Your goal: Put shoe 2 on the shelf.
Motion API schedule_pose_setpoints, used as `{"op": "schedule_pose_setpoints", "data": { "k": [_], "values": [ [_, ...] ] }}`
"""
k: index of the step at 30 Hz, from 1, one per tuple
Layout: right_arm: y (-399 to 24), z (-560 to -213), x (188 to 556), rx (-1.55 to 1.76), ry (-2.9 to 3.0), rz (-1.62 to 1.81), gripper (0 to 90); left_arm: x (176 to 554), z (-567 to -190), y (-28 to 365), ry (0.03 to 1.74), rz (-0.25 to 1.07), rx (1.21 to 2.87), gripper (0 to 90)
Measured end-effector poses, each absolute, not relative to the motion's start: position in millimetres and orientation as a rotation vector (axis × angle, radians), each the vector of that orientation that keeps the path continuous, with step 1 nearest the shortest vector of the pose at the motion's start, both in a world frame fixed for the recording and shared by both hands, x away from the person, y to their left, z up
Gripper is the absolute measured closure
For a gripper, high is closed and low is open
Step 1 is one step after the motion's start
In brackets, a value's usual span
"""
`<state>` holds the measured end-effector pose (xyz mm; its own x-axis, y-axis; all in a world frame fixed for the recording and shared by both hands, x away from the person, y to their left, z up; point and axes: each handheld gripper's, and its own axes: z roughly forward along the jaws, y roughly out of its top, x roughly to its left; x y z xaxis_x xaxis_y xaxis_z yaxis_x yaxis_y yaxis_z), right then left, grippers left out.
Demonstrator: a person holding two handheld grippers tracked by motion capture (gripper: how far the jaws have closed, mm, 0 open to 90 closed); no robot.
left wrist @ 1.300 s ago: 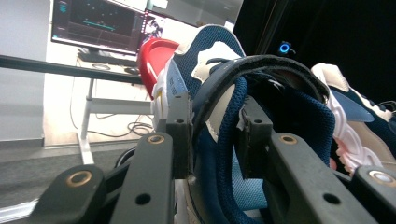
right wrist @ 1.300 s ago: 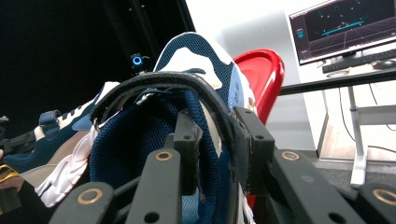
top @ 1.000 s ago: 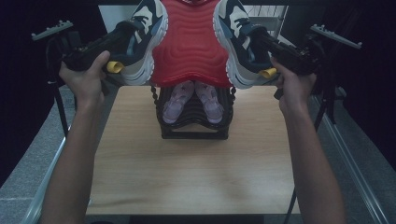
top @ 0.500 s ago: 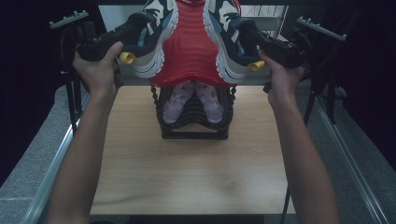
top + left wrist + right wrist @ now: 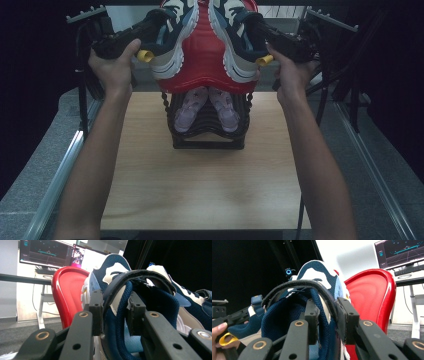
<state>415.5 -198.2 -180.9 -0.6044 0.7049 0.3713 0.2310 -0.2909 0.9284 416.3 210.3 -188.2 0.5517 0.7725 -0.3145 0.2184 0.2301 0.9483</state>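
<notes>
We can read no brand or lettering on either shoe; the monitor screens behind show only blurred graphics.

Our left gripper (image 5: 150, 30) is clamped on the collar of a navy-and-white mesh sneaker (image 5: 172, 35), one jaw inside the shoe and one outside, as the left gripper view shows (image 5: 112, 312). Our right gripper (image 5: 257, 32) grips the matching right-hand navy-and-white sneaker (image 5: 235, 40) the same way (image 5: 324, 315). Both shoes are held up off the table, soles turned towards each other, with a glossy red moulded plastic tray (image 5: 202, 65) between them.

Both forearms reach forward from the bottom of the high view, hands wrapped round the black handles at about the same height.

Below stands a black ribbed shoe rack (image 5: 207, 135) holding a pair of small lilac children's shoes (image 5: 205, 107). It sits at the far end of a light wooden tabletop (image 5: 200, 190), flanked by grey floor and metal rails; the room around is dark.
</notes>
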Motion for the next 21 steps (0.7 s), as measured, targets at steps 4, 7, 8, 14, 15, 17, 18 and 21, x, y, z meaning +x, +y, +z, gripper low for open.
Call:
{"op": "schedule_pose_setpoints", "data": {
  "k": [4,7,8,14,15,17,18,21],
  "values": [
    [-194,-180,421,1.182,1.620,1.973,71.9,419,-187,209,0.966,0.468,1.314,70.8],
    [-190,-180,426,1.181,1.616,1.970,71.8,421,-186,206,0.970,0.481,1.319,70.8],
    [-189,-180,427,1.186,1.612,1.969,71.8,423,-186,205,0.972,0.480,1.322,70.8],
    [-185,-185,439,1.229,1.601,1.949,71.6,431,-189,191,0.971,0.475,1.341,70.8],
    [-185,-186,440,1.234,1.599,1.949,71.6,432,-189,188,0.971,0.472,1.343,70.8],
    [-185,-187,443,1.241,1.596,1.945,71.6,434,-190,184,0.973,0.474,1.340,70.8],
    [-185,-187,444,1.245,1.590,1.939,71.6,435,-191,183,0.973,0.478,1.339,70.8],
    [-184,-189,447,1.262,1.583,1.927,71.5,439,-194,180,0.981,0.484,1.353,70.8]
  ]
}}
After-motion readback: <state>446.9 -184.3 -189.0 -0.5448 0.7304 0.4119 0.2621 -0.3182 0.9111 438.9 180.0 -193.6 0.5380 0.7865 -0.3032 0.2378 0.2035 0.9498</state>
